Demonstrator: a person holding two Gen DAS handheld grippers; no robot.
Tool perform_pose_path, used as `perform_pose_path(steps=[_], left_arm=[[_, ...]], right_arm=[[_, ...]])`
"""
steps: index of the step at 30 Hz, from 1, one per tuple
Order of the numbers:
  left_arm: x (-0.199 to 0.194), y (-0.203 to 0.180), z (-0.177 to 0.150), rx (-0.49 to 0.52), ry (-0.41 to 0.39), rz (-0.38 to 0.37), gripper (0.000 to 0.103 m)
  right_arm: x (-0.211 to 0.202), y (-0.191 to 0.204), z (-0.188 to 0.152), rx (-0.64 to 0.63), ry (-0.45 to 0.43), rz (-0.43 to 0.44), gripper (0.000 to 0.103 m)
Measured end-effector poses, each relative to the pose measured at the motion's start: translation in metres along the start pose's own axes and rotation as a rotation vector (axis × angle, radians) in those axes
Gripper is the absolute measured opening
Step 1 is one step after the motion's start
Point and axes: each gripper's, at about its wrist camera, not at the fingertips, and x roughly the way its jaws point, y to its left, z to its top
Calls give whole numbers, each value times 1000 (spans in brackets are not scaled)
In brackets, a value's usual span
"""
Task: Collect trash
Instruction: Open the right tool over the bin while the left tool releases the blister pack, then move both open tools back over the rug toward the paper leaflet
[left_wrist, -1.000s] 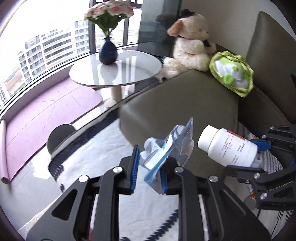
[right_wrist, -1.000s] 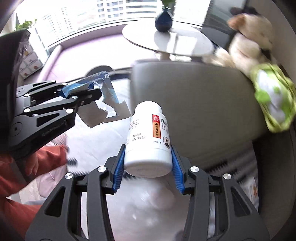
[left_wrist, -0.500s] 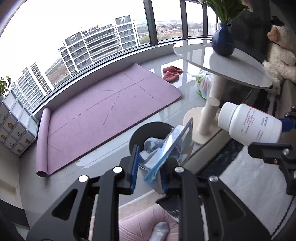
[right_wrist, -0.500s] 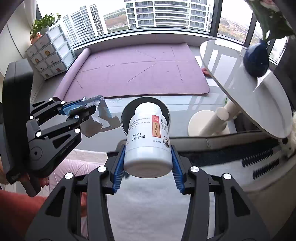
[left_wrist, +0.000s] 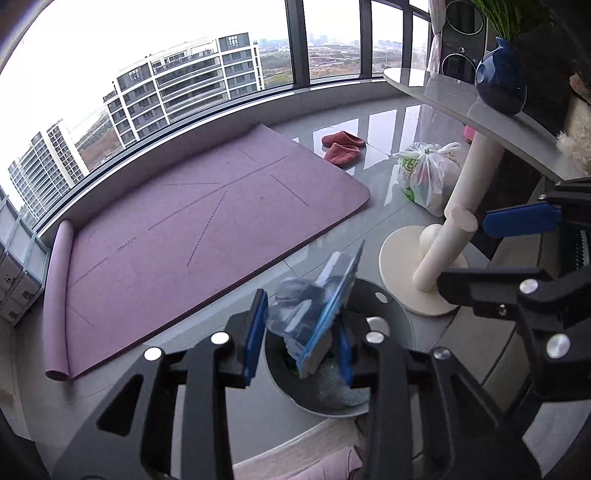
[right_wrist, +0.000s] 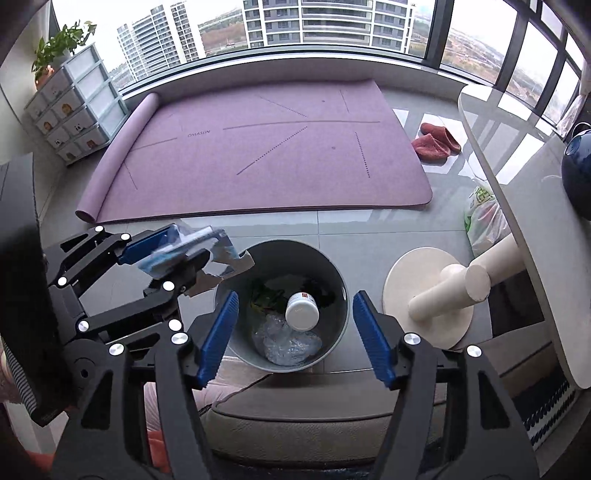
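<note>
Now both grippers hang over a floor of glossy grey tiles; a second ago a padded grey sofa and a stuffed toy filled both views. Beyond the tools lies the purple mat (right_wrist: 258, 155), flat and matte, with one end rolled into a tube. Right of the right gripper stands the round table (right_wrist: 517, 206), a smooth pale top on a cream cylindrical leg and disc foot, and a knotted plastic bag (left_wrist: 428, 177) sits behind that foot.

Directly below the right gripper (right_wrist: 291, 332) is the trash bin (right_wrist: 332, 273), a round grey bucket with thin smooth walls. The right gripper's jaws are opening and nothing is between its ribbed blue pads; half a second ago they clamped the white pill bottle (right_wrist: 302, 311). That bottle, a smooth plastic cylinder, now lies inside the bin on crumpled clear film, its red label just showing.

The left gripper (left_wrist: 299, 332) sits to the left of the bin's rim in the right view, and its jaws are opening too. The blister pack (left_wrist: 325, 306), a stiff blue card with a clear moulded bubble, stands tilted between the left pads; it leans against the right-hand pad, with a gap at the other one. Earlier both pads pinched it. From the left view it hangs straight over the bin's mouth.
</note>
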Motion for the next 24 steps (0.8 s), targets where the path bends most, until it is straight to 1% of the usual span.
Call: perform_pose_path(steps=[1,3,7,10,13,16,18,22,24], left_arm=[[3,-2,0,12,6,-5,39],[6,0,-1,38,13,-26,50],[-5,-12,-5,110,-14,-25,67],[-12,-26,-9,168,-14,-32,68],[-27,-40,-12,194,-2,-46,68],[-56,-60,-14,225,-33,-47,68],[-78,-75,-15,231,-55,-52,68],[-127,-115,-20,222,-77,-103,68],[-153,-143,-27,238,-83,-128,69]], right_arm=[[-1,-2,0,3,-1,1,62],[-3,-5,2,11,-3,1,62],[-16,-13,-10,31,-7,8,62],[-33,-18,-28,52,-16,14,62],[-58,-24,-56,86,-25,3,62],[-82,-35,-81,143,-34,-14,62],[-103,-45,-105,185,-41,-36,62],[-150,-65,-157,277,-56,-103,62],[-177,-77,-187,332,-65,-140,62]])
